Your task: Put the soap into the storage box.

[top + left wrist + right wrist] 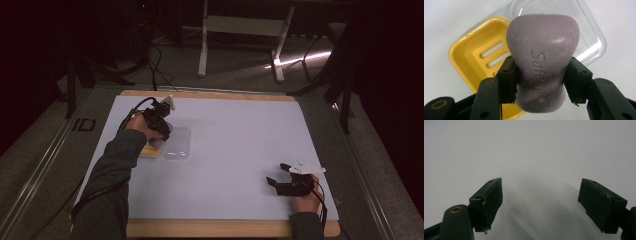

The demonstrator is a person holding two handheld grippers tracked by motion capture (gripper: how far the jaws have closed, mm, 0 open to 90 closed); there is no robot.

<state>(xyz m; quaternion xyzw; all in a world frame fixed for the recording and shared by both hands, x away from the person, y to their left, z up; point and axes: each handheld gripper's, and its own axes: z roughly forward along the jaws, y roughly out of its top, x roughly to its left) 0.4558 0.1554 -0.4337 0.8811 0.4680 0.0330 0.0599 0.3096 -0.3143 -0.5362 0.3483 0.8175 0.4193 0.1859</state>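
Left gripper [540, 82] clenched on purple soap bar [542, 57] above yellow dish [465, 53] (clear lid [590, 37] beside); your squeeze may slip it. Right gripper [540, 203] released, idle.

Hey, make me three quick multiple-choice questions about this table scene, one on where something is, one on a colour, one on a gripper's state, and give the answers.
1. Where is the clear lid?
A. beside the soap dish
B. near the right gripper
C. on the floor

2. What colour is the soap dish?
A. blue
B. yellow
C. red

3. What is the left gripper doing?
A. open, holding nothing
B. resting on the lid
C. shut on the soap

Answers:
1 A, lid and dish sit side by side.
2 B, plainly yellow.
3 C, both jaws press the purple soap; the right gripper is open over the bare table.
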